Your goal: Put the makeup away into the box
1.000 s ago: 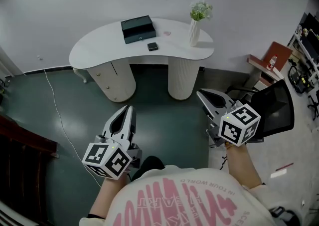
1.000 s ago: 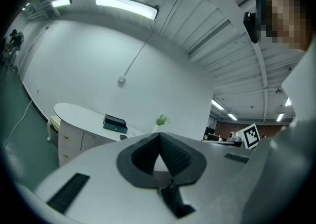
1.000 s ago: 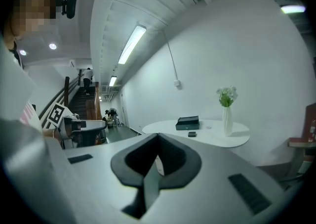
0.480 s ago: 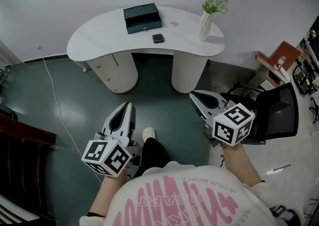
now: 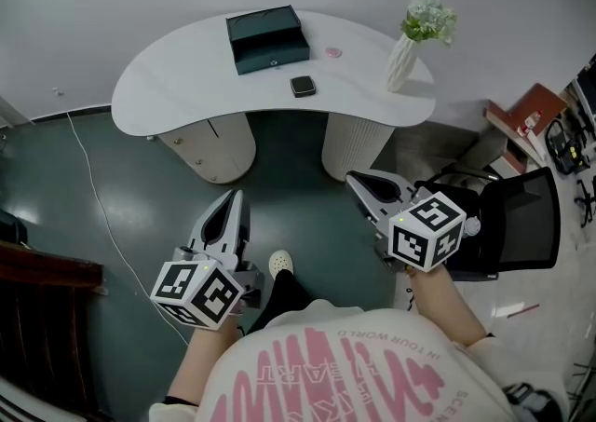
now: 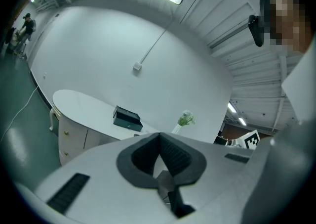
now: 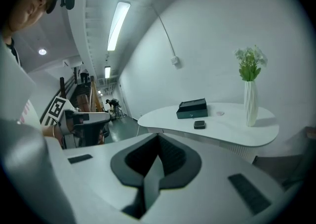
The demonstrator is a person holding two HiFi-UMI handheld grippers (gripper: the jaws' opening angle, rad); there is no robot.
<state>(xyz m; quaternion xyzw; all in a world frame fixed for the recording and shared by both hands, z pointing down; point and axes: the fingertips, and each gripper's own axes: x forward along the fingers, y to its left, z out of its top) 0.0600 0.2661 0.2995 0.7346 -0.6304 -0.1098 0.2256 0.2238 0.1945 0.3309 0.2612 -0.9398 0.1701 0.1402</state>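
We judge the task not yet begun: the small dark square makeup compact (image 5: 303, 86) lies on the white curved table (image 5: 177, 85), just in front of the dark teal rectangular box (image 5: 267, 38), whose lid looks shut, and a tiny pink round item (image 5: 333, 52) sits beside the box. Opening the box and stowing the makeup is all left to do. Our left gripper (image 5: 233, 201) and right gripper (image 5: 356, 182) hang well short of the table, each with jaws pressed together on nothing
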